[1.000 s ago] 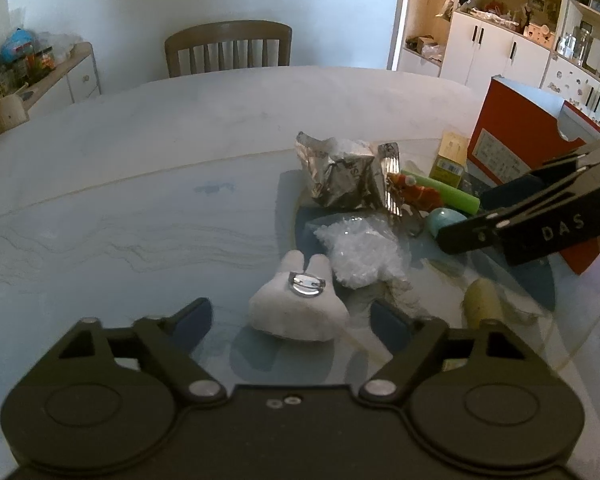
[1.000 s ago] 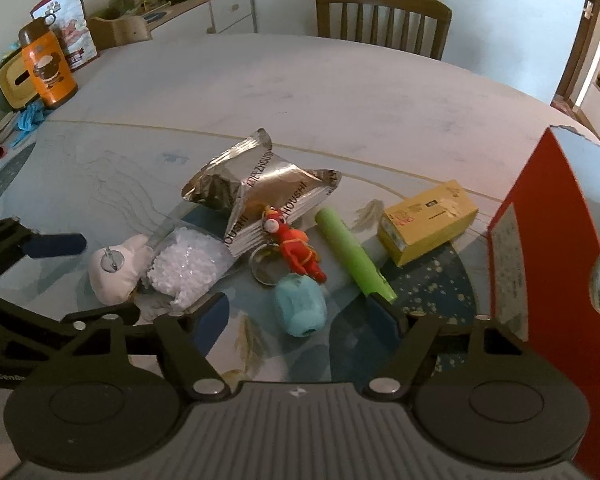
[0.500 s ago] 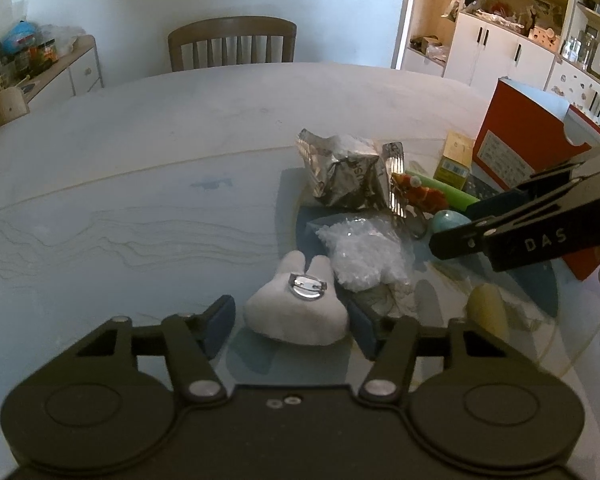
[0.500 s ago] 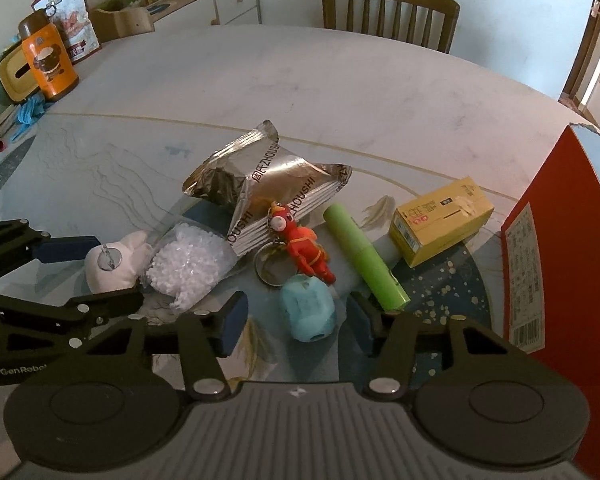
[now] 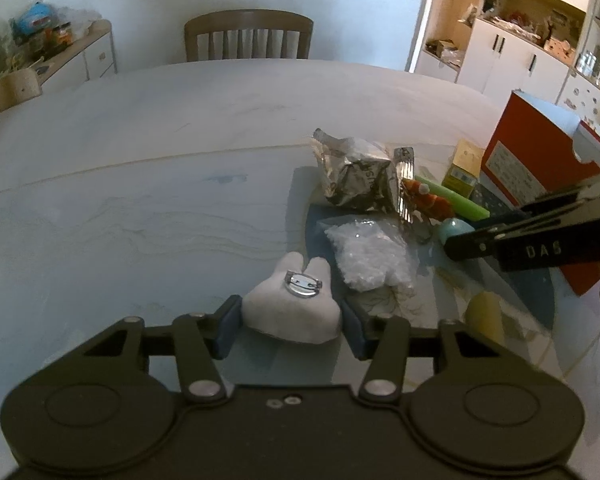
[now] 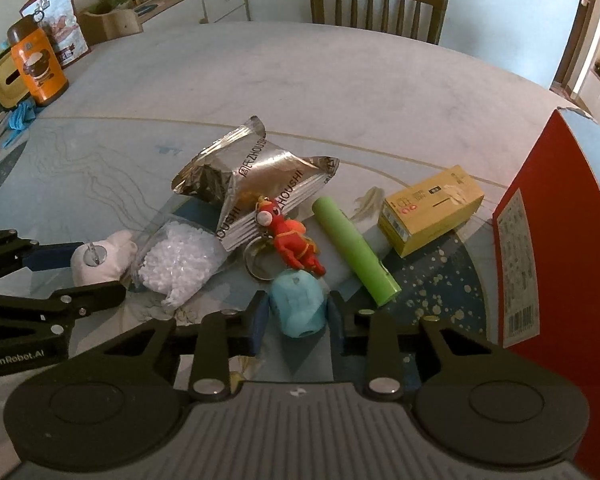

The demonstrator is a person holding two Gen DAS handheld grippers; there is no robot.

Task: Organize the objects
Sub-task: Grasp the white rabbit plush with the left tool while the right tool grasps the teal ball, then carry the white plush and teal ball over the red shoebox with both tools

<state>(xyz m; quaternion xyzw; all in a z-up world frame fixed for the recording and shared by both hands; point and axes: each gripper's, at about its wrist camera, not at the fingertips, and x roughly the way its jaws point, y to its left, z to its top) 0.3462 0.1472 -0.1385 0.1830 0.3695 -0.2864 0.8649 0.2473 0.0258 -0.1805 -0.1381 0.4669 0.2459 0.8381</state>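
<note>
the left gripper (image 5: 288, 326) has its blue pads closed against both sides of the white plush brooch (image 5: 294, 308) on the table (image 5: 148, 160). the right gripper (image 6: 296, 316) clamps the light blue toy (image 6: 298, 306) the same way. just beyond lie a bag of white beads (image 6: 178, 260), a red keychain figure (image 6: 290, 238), a green tube (image 6: 354, 250), a foil packet (image 6: 260, 184), a yellow box (image 6: 432, 208) and a red box (image 6: 548, 240).

A pale marbled worktop (image 6: 340, 80) carries a foil bag (image 6: 256, 184), with green tube (image 6: 354, 250) and yellow box (image 6: 432, 208) beside it.
</note>
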